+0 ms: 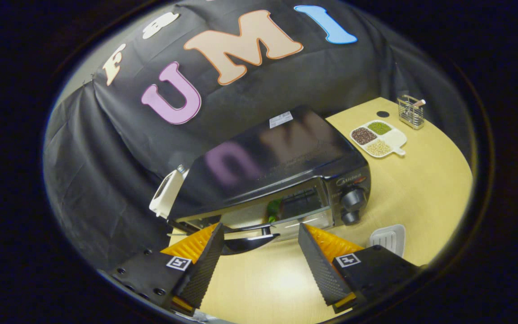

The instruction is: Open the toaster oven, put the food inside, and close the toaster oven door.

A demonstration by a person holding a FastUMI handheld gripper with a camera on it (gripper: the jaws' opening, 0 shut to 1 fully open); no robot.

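Left of the oven [277, 180], a white object [167, 193] leaning against its side, kind unclear. Oven itself sitting on the worktop [421, 189], dark top facing up, glass door [259, 216] along the front. Door handle [247, 242] just ahead of the fingers, closer to the left one. Looks like the door stands shut or nearly so; hard to tell whether a crack remains. Through the glass, something green [273, 210] inside the oven, probably the food, so loading judged done. Hand-held gripper [259, 238] spread wide, fingers apart and gripping nothing, bare worktop between them. Judgement: opening and loading behind, closing either just finished or at its last push; only a check on the door seal left. Right of the oven front, two knobs [352, 204], one above the other. Further right, near the right finger, a small white ridged tray [389, 237] on the worktop. Beyond the oven to the right, a divided dish [378, 137] with beans or grains, then a wire holder [410, 111] at the far edge.
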